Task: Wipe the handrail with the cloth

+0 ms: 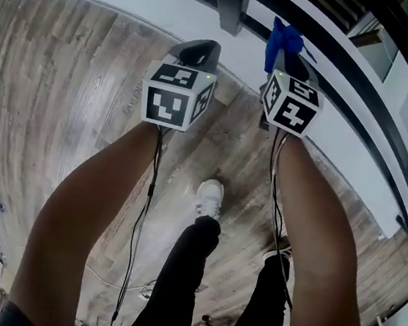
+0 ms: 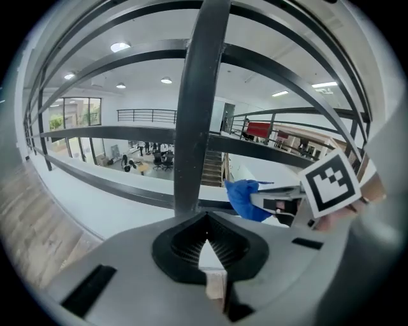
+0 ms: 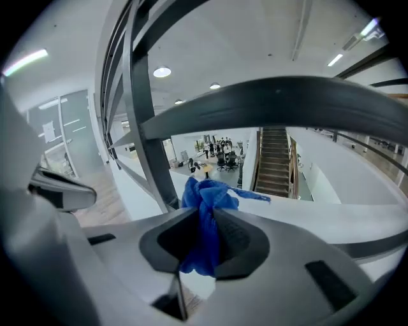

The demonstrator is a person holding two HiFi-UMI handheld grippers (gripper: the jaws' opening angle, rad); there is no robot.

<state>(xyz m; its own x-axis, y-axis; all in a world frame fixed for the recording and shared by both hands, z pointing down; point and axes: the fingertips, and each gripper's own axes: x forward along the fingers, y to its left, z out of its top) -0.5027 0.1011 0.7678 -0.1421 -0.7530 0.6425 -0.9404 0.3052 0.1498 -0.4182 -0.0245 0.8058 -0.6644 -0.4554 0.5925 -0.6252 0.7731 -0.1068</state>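
A blue cloth [image 1: 284, 37] is bunched between the jaws of my right gripper [image 1: 287, 54], which is shut on it; the cloth [image 3: 205, 210] fills the gap in the right gripper view, with a tuft sticking out past the tips. A wide black handrail bar [image 3: 274, 105] crosses just above and beyond it, not touching. My left gripper [image 1: 201, 47] is held up beside the right one, jaws shut with nothing in them [image 2: 206, 219]. It points at a black upright post [image 2: 197, 108] of the railing. The left gripper view also shows the cloth [image 2: 245, 197] at the right.
The railing's post [image 1: 229, 3] and curved bars run across the top and right of the head view. Below is a wooden floor [image 1: 58, 89], the person's legs and a white shoe [image 1: 210, 198], and trailing cables. Beyond the railing lies an open atrium with a staircase [image 3: 274, 159].
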